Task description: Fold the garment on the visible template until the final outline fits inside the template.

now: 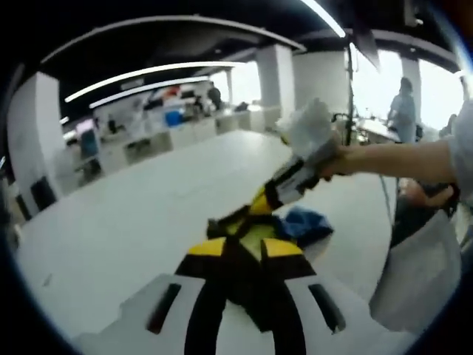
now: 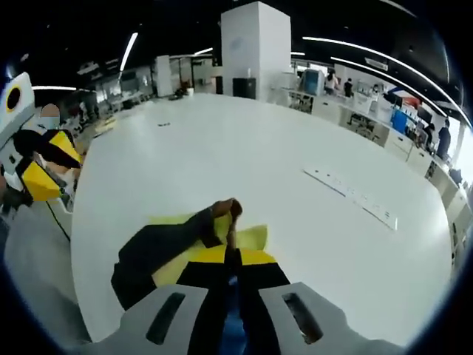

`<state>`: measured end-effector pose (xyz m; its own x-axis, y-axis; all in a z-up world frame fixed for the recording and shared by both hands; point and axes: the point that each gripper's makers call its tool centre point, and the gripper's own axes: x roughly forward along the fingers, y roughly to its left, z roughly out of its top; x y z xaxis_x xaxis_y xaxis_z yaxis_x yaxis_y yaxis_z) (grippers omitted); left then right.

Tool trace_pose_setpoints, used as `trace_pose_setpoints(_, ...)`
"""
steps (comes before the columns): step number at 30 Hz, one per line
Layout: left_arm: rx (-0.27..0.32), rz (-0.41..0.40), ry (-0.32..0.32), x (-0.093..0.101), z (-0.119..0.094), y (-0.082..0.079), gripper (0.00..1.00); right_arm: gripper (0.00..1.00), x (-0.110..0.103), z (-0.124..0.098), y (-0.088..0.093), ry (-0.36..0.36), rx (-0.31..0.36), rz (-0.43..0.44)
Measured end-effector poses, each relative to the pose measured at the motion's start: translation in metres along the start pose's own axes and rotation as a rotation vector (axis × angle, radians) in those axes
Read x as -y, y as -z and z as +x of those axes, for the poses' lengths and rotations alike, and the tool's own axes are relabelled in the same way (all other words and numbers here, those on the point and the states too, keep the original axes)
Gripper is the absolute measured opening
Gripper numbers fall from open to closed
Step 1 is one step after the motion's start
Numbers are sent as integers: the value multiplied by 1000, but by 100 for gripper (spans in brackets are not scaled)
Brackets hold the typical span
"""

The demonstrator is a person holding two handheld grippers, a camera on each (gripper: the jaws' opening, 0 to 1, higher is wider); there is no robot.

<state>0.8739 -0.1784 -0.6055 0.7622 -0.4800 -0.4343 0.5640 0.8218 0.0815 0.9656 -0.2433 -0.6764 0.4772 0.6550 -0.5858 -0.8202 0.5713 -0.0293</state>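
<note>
A black garment [image 2: 159,248] lies crumpled on the white table [image 2: 244,148], over a flat yellow-green layer [image 2: 251,237]. My right gripper [image 2: 230,255] is shut on a raised fold of the garment. In the left gripper view the garment [image 1: 222,225] lies just past my left gripper [image 1: 244,248], whose jaws stand a little apart with nothing clearly pinched. The right gripper [image 1: 260,201] comes down onto the cloth from the upper right, held by a hand [image 1: 332,159]. A blue patch [image 1: 307,222] lies next to the cloth. The left gripper [image 2: 44,166] hovers at the table's left edge.
A long white strip [image 2: 355,196] lies on the table to the right. The table's edge [image 2: 81,296] runs close on the left. The person's arm [image 1: 399,159] reaches in from the right. Desks, pillars and standing people fill the room behind.
</note>
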Motion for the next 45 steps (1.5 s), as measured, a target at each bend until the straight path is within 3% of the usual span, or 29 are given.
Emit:
trace_pose_setpoints(6,-17,-8,-33,-2,34,-9,24,4,-10,-9,0,-12,18,-11)
trace_pose_setpoints(9,-44,-8,-63,-10,50,-4,22,4,-12,-12,-2,-14,31,-14)
trace_pose_setpoints(11,-108,-30,-99,-17,62,7,16,4,-13,-13,-1,-17,34,-19)
trace_pose_setpoints(20,-178,-149,-120,-25,92,32,15,4,-15,-22,-2,-28,52,-26)
trace_pose_setpoints(23,-163,-193,-125,-26,96,33,15,4,-16,-22,-1,-32,53,-30)
trace_pose_setpoints(30,-215,-181,-178,-37,109,48,14,4,-24,-28,-4,-39,65,-54)
trace_pose_setpoints(36,-187,-203,-187,-37,108,41,4,4,-29,-31,-4,-39,62,-78)
trace_pose_setpoints(42,-187,-221,-195,-45,104,44,0,4,-30,-35,-5,-40,72,-70)
trace_pose_setpoints(45,-191,-189,-194,-47,98,43,0,4,-31,-37,-5,-33,73,-74)
